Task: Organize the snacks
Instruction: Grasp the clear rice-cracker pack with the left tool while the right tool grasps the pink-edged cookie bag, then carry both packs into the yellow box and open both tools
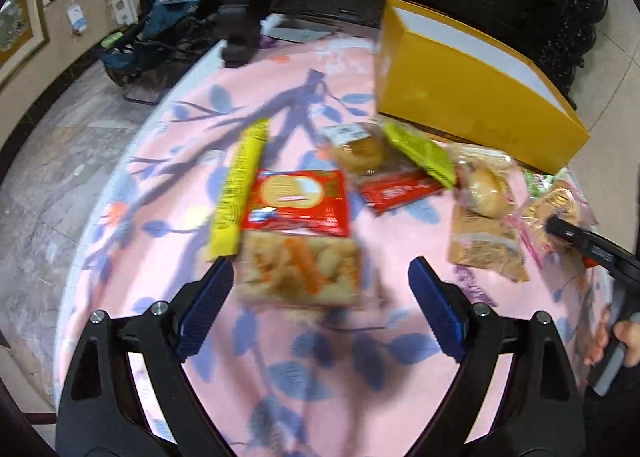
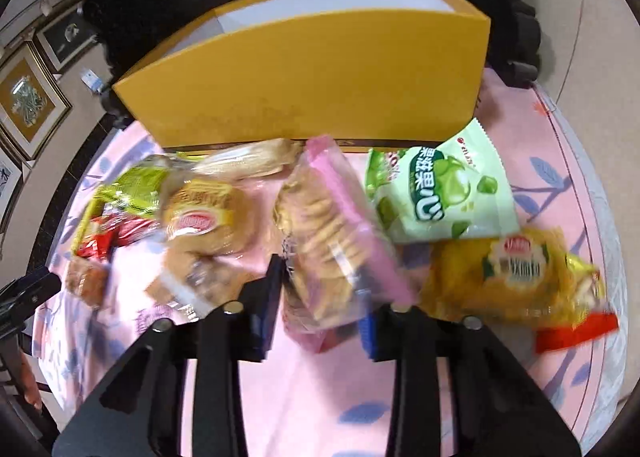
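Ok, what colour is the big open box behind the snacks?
Mustard yellow outside, white inside; the box shows best in the right wrist view.

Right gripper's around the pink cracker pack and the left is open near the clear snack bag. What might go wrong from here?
1. The right gripper straddles the pink cracker pack; a hard squeeze may crush the crackers.
2. The green candy bag and the golden snack bag lie close beside it, so lifting might drag them.
3. The left gripper hangs open at the clear snack bag, which touches the red biscuit pack; closing may nudge that pack.
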{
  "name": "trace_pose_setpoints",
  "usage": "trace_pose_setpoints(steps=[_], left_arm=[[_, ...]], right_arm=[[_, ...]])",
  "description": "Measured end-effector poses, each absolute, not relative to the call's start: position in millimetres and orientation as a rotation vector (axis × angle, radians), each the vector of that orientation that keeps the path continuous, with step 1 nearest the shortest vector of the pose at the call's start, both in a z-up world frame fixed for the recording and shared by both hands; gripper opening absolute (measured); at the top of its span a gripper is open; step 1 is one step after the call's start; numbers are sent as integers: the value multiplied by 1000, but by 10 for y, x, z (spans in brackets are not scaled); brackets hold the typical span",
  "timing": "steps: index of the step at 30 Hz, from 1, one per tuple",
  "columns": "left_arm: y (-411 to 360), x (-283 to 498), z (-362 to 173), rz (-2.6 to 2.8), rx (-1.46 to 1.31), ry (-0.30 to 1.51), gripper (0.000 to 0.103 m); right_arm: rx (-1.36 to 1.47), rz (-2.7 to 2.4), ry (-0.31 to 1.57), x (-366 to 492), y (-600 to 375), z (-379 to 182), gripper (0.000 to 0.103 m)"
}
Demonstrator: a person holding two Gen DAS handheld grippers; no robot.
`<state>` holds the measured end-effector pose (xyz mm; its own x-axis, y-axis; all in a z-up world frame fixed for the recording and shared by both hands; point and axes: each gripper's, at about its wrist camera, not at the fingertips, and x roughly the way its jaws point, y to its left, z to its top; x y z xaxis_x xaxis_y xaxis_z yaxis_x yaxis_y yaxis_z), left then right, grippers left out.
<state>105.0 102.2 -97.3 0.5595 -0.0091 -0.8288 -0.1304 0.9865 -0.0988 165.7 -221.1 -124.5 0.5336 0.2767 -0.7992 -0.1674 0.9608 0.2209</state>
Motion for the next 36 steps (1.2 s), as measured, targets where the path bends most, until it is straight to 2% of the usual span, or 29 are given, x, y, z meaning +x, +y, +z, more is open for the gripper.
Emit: trace_pose_setpoints(steps=[16,20,27,32,34,36], left_arm=[[875,1252,-1371,153,-33,1044,91],[944,1321,-1511,156,-75,1062,91],[966,1231,-1519,161,-119,1021,84],[924,1110,-1505,143,-130,1001,80],[896,1068,-1496,137,-133,996,79],[885,1011,-1487,123,-152,996,79]], right_arm=[[129,220,981,1543,-2195,-1368,33],[135,216,986,1570,-2197,-1391,34],[173,205,1015,1654,-2224,-1537,44],[206,208,965,1718,-2186,-1565,49],[193,210,948,1714,-2155,-1573,46],[180,224,941,1686,-2108,-1562,38]])
